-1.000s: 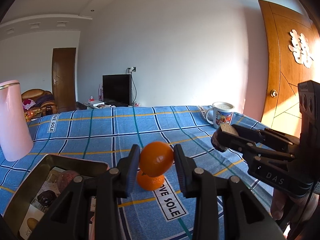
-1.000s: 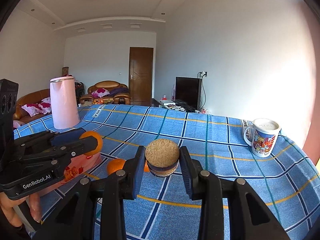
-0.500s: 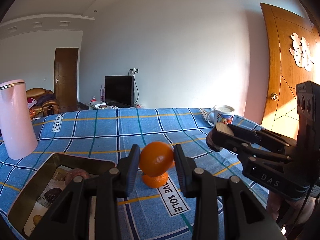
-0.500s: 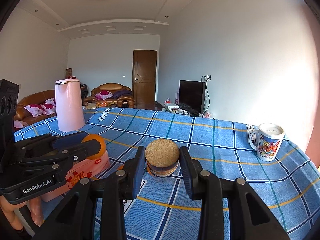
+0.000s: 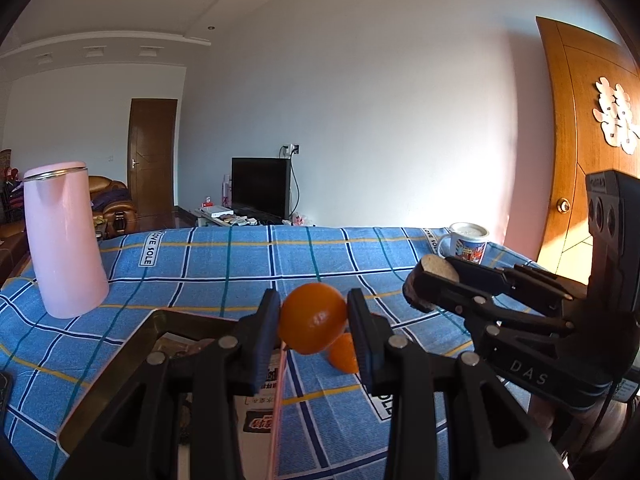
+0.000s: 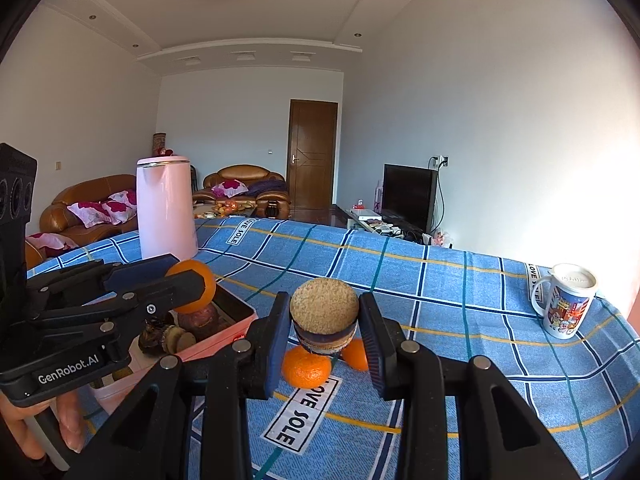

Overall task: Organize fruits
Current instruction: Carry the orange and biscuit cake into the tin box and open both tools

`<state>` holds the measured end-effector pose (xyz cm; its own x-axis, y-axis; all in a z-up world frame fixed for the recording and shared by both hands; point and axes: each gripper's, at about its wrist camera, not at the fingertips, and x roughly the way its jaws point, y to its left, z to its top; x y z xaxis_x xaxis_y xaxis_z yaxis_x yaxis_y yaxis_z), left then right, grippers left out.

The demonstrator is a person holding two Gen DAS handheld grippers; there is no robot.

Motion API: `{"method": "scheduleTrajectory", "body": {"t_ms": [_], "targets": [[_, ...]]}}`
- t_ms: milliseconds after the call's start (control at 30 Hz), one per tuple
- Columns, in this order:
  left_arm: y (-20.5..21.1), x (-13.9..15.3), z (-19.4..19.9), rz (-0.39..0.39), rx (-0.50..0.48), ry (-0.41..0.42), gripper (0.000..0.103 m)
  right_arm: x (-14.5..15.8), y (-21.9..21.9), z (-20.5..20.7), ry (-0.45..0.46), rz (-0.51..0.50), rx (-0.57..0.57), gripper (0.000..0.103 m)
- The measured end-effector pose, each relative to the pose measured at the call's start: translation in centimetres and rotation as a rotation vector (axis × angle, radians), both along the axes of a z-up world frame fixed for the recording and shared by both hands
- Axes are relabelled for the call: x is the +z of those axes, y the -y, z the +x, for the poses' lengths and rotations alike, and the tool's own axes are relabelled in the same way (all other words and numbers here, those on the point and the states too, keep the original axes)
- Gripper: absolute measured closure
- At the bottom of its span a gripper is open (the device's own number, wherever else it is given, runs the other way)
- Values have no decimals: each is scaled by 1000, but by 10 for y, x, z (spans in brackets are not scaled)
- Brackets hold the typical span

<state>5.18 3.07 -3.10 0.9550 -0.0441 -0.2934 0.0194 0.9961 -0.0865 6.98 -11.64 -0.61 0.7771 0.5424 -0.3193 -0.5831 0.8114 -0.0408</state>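
My left gripper [image 5: 314, 320] is shut on an orange [image 5: 313, 317] and holds it over the right edge of the pink tin box [image 5: 132, 352]. In the right wrist view the left gripper [image 6: 188, 284] holds that orange [image 6: 197, 276] above the box [image 6: 224, 326], which has a brownish fruit [image 6: 198, 316] and other pieces in it. My right gripper [image 6: 324, 324] is shut on a round tan-topped item with a dark band [image 6: 324, 312], held above the cloth. Two oranges [image 6: 306, 366] [image 6: 355, 354] lie on the cloth below it. One of them shows in the left wrist view [image 5: 344, 354].
A blue checked tablecloth [image 6: 460, 320] covers the table. A tall pink kettle [image 5: 64, 240] stands at the back left. A printed mug [image 6: 566, 306] stands at the right edge. The right gripper [image 5: 432, 288] is close beside the left one.
Both grippers have moved left with their loads. The left gripper's orange has come from over the cloth to over the box's edge. The oranges on the cloth have not moved.
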Motion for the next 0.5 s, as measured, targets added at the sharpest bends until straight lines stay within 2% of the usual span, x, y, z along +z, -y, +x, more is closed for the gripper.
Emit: {"method": "scheduleTrajectory", "body": {"t_ms": [500], "targets": [[-68,0,-18,-54,125,-18,67,2,-55,-10,-9,-38,110,67]]}}
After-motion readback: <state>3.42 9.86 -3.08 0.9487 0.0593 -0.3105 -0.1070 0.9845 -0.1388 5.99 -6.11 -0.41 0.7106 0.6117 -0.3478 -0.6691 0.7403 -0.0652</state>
